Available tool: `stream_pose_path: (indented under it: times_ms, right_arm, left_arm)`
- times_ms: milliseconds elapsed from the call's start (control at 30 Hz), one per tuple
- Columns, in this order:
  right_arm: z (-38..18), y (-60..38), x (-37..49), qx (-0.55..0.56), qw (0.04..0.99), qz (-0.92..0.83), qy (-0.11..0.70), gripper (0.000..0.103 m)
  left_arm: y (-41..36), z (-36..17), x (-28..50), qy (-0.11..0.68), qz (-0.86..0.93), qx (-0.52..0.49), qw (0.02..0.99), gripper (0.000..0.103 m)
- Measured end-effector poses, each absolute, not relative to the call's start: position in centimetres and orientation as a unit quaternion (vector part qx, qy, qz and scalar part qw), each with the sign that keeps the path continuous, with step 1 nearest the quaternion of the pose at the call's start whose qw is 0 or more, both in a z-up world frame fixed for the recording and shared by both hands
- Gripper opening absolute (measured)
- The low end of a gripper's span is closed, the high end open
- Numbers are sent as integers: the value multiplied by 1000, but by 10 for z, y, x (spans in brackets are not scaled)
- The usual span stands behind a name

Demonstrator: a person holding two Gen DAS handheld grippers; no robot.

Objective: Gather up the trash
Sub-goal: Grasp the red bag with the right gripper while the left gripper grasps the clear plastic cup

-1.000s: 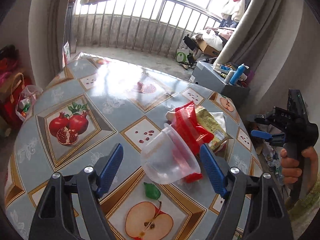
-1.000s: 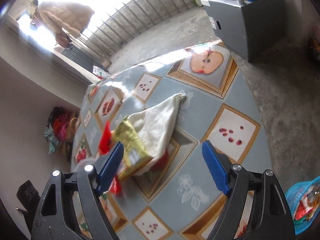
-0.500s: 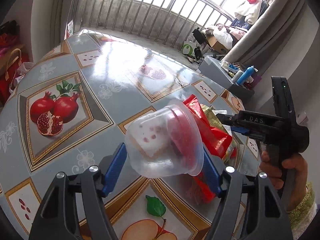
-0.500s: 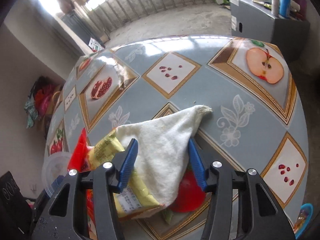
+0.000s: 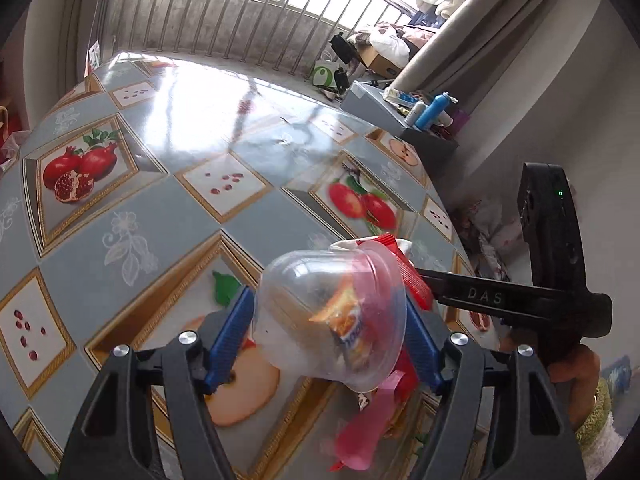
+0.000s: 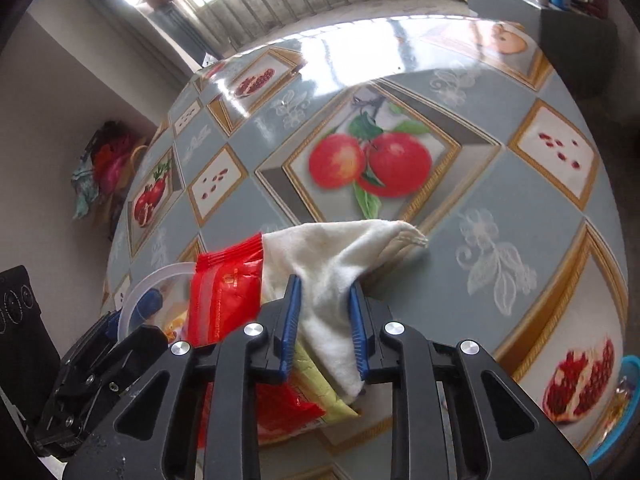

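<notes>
My left gripper is shut on a clear plastic cup with an orange wrapper inside, held above the round table's fruit-print cloth. My right gripper is shut on a cream cloth that lies over a red wrapper and a yellow wrapper. The cup's rim shows at the left of the right wrist view. The red wrapper shows behind the cup in the left wrist view, and a pink wrapper hangs below it.
A grey cabinet with bottles stands beyond the table by a curtain. A blue basket with trash sits on the floor at the table's right edge. Bags lie against the left wall.
Both grippers closed: the left on the clear cup, the right on the cream cloth. The trash pile has been drawn toward the table's near edge.
</notes>
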State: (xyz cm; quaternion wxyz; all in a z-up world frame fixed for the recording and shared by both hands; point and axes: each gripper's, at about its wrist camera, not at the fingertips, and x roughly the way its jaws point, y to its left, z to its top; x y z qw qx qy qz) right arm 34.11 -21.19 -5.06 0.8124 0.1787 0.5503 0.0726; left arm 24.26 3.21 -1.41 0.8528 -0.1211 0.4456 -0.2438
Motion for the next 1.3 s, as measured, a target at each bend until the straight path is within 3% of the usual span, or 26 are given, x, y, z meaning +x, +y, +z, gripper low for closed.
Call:
stream_pose_path:
  times_ms: [300, 400, 467, 567, 900, 1133, 1300]
  right_arm:
    - [-50, -227, 213, 233, 819, 10, 524, 23]
    - [-47, -229, 198, 232, 829, 1, 509, 29]
    - [-46, -234, 194, 237, 834, -6, 499, 46]
    - [-37, -246, 183, 249, 845, -27, 473, 52]
    - [-2, -243, 131, 281, 874, 16, 397, 53]
    - [-13, -198, 134, 224, 874, 71, 426, 50]
    - [-17, -180, 146, 185, 879, 74, 434, 45]
  left_arm:
    - [12, -23, 143, 476, -297, -97, 822, 69]
    - [5, -23, 127, 471, -297, -77, 827, 69]
    - [5, -17, 123, 453, -293, -72, 839, 69]
    - [8, -5, 118, 424, -276, -49, 861, 69]
    - [14, 6, 101, 391, -244, 20, 887, 69]
    - [22, -4, 104, 411, -210, 32, 886, 47]
    - [28, -2, 104, 408, -201, 32, 890, 38]
